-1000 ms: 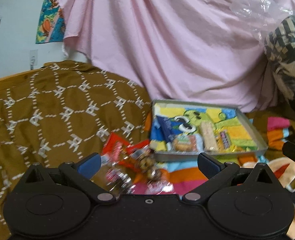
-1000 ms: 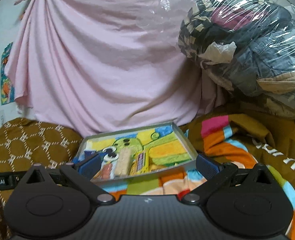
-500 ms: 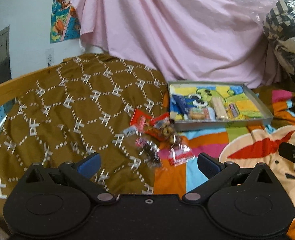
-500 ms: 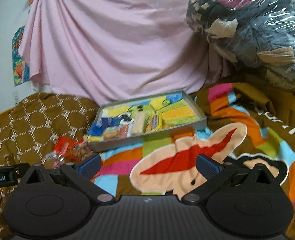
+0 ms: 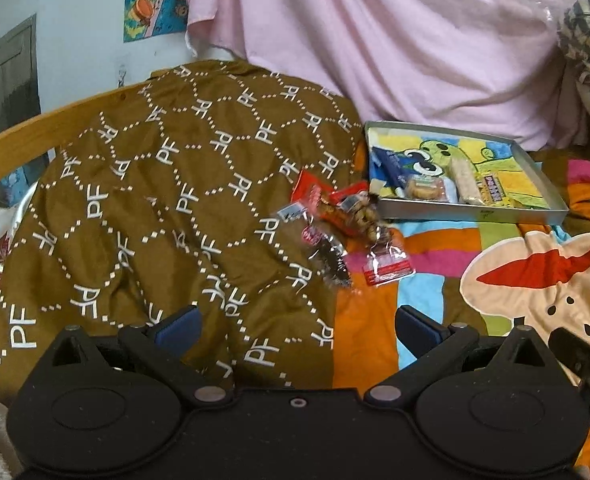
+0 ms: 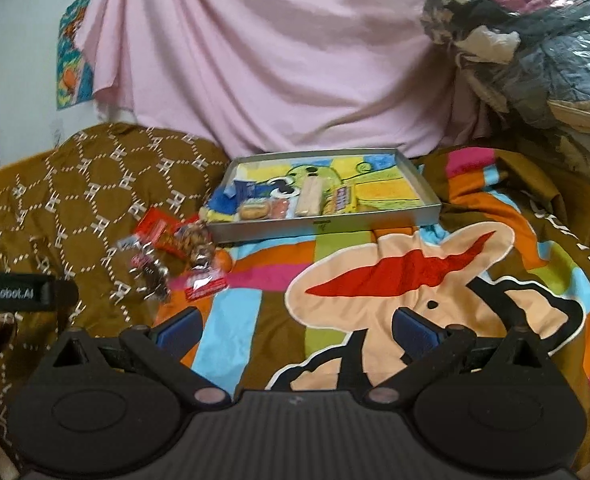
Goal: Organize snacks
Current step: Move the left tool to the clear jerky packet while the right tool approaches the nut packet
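Note:
A grey metal tray (image 5: pixel 475 213) with a cartoon-print bottom lies on the bed and holds several snacks in its left half; it also shows in the right wrist view (image 6: pixel 327 224). A pile of loose snack packets (image 5: pixel 343 224) lies just left of the tray, and shows in the right wrist view (image 6: pixel 175 248) too. My left gripper (image 5: pixel 295 326) is open and empty, well short of the pile. My right gripper (image 6: pixel 295 326) is open and empty over the colourful blanket, well short of the tray.
A brown patterned blanket (image 5: pixel 155 200) covers the left of the bed, over a wooden frame (image 5: pixel 23 140). A colourful cartoon blanket (image 6: pixel 415 272) covers the right. A pink sheet (image 6: pixel 275 60) hangs behind. A plastic-wrapped bundle of clothes (image 6: pixel 535 60) sits at the back right.
Both grippers have pulled back and up from the tray, so tray and snack pile look smaller and farther. Both stay open and empty.

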Demonstrator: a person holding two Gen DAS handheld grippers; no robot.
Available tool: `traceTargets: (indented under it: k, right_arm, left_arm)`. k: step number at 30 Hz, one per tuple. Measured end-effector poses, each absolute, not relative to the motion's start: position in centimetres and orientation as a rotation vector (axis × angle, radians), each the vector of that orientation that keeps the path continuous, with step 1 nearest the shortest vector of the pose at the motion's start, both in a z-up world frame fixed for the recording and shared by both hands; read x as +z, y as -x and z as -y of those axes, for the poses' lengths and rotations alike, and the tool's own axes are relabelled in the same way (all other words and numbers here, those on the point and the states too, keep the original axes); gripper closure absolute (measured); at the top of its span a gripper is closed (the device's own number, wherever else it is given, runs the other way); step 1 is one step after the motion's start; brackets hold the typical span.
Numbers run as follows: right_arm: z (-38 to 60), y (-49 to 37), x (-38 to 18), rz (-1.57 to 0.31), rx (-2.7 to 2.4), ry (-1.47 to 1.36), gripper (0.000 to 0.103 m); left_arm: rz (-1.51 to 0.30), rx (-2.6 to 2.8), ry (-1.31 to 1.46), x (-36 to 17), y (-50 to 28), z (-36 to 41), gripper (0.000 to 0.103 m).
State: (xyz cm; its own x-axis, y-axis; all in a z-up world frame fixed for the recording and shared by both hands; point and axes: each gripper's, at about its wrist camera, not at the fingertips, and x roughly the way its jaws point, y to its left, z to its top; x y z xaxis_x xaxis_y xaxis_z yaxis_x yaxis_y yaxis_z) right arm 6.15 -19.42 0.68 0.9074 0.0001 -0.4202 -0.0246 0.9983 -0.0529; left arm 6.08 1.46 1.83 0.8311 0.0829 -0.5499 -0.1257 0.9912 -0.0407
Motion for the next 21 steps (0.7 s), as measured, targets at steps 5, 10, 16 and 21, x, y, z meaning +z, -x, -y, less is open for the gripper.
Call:
traceTargets:
  k: [5,10,16,21]
  right_arm:
    - [17.9,-6.4,0.4,-0.451,0.048,0.134,0.000]
    - [16.7,-7.2,0.1,-0.467,0.087,0.200,0.000]
    - [16.1,-8.7,-0.2,-0.465,0.113,0.245,0.000]
    - [15.3,-11.0,-0.7,-0.458,0.112,0.287,0.000]
  left_arm:
    - [-0.634,0.114,0.108,1.8,-6.8,-2.2,0.001]
    - [-0.686,0.046,0.052,2.0,-8.6,-2.3,0.001]
    - [-0.746,-0.021,0.011,1.5,-12.5,-3.1,0.001]
    - [-0.783,-0.047,0.042,0.6,-16.0,-4.0,0.001]
